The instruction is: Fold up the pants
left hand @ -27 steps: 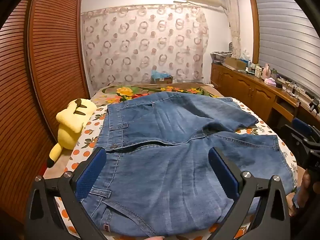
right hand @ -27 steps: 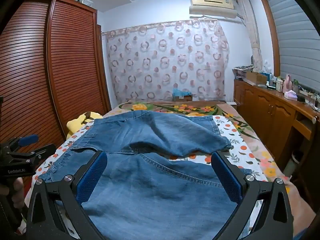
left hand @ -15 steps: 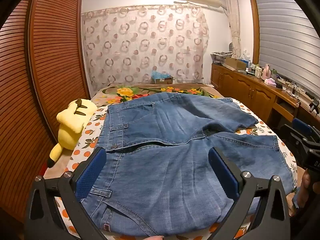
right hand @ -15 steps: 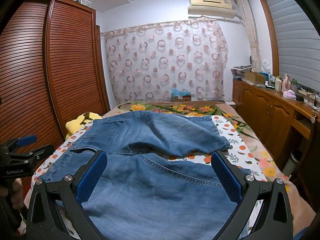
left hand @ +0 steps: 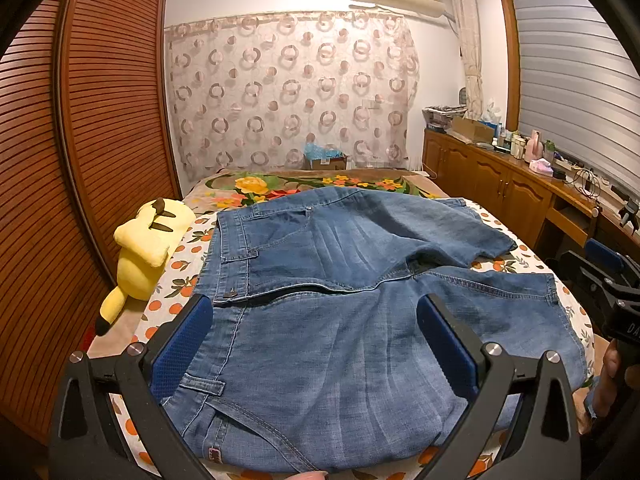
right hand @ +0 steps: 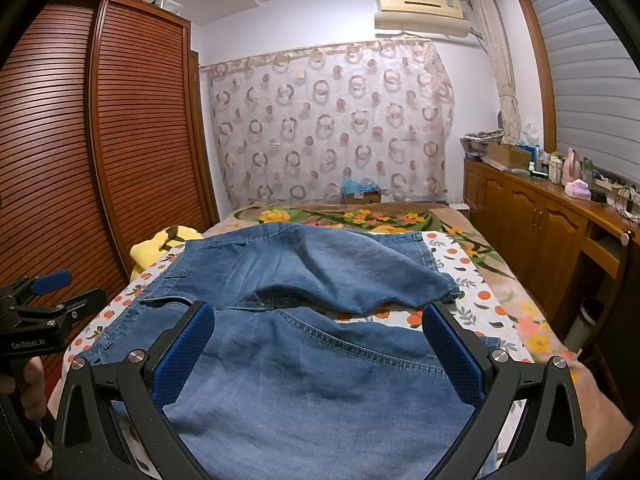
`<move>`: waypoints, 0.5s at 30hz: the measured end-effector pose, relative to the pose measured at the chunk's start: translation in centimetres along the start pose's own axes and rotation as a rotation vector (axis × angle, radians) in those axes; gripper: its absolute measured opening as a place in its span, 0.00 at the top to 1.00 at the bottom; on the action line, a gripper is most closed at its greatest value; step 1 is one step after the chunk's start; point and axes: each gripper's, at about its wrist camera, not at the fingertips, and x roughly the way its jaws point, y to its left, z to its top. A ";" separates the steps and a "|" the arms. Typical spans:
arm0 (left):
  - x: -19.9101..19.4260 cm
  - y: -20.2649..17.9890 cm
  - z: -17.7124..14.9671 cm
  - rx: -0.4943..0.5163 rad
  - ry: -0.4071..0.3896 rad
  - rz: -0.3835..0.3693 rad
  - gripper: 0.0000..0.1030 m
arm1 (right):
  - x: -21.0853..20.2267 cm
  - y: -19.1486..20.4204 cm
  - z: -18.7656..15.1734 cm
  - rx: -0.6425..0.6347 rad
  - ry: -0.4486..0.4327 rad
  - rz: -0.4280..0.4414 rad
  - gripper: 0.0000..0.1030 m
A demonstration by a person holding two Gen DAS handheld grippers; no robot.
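Blue denim pants [left hand: 340,308] lie spread on the bed, waistband to the left, both legs running right, the far leg rumpled. They also show in the right wrist view [right hand: 312,320]. My left gripper [left hand: 316,340] is open and empty, held above the near waist part. My right gripper [right hand: 320,344] is open and empty, held above the near leg. Each gripper shows at the edge of the other's view: the right one [left hand: 604,276] and the left one [right hand: 44,300].
A yellow plush toy [left hand: 148,244] lies at the bed's left edge beside the wooden wardrobe [left hand: 80,160]. The bed [left hand: 180,280] has an orange-print sheet. A wooden counter with clutter [left hand: 520,184] runs along the right wall. A curtain [left hand: 292,92] hangs at the back.
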 end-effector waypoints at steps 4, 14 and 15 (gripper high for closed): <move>0.0 0.0 0.0 0.000 0.000 0.000 0.01 | -0.1 -0.1 0.0 0.001 0.000 0.001 0.00; 0.0 0.0 0.0 -0.001 -0.002 -0.001 0.01 | -0.7 0.0 0.0 0.003 0.000 -0.002 0.00; 0.0 0.0 0.0 -0.001 -0.002 -0.001 0.01 | -0.7 0.0 0.0 0.003 0.000 -0.003 0.00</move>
